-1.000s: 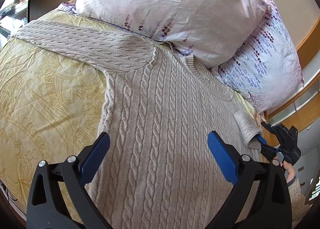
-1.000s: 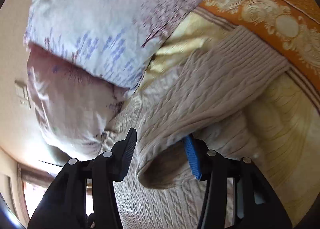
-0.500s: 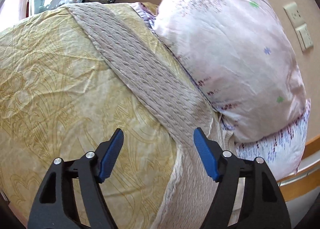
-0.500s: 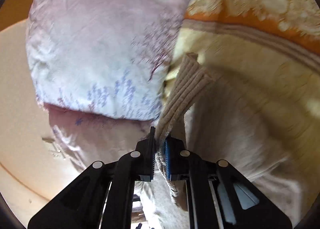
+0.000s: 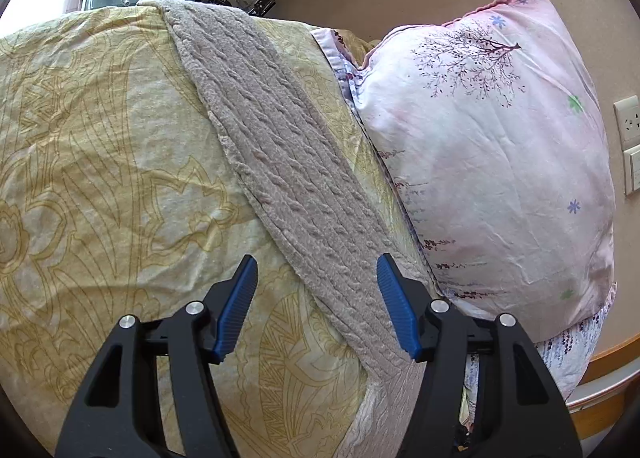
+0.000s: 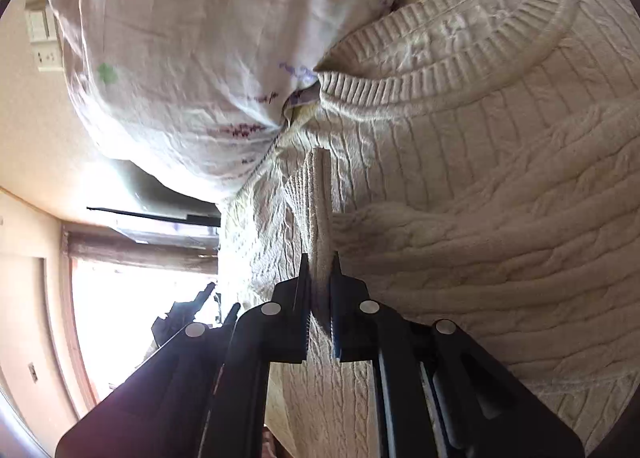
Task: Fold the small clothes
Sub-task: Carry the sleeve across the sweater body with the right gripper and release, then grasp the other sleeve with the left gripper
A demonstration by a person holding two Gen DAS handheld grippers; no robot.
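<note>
The right gripper [image 6: 319, 278] is pinching the sweater cuff [image 6: 320, 194] while the left gripper [image 5: 316, 298] is closing around the far sleeve [image 5: 280, 162], which might bunch up.

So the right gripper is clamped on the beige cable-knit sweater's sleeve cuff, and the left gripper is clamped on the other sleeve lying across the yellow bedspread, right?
Not quite. The right gripper is clamped on the beige cable-knit sweater's sleeve cuff, but the left wrist view shows the left gripper gripping nothing: its jaws are closing with the other sleeve between them, unpressed, on the yellow bedspread.
</note>
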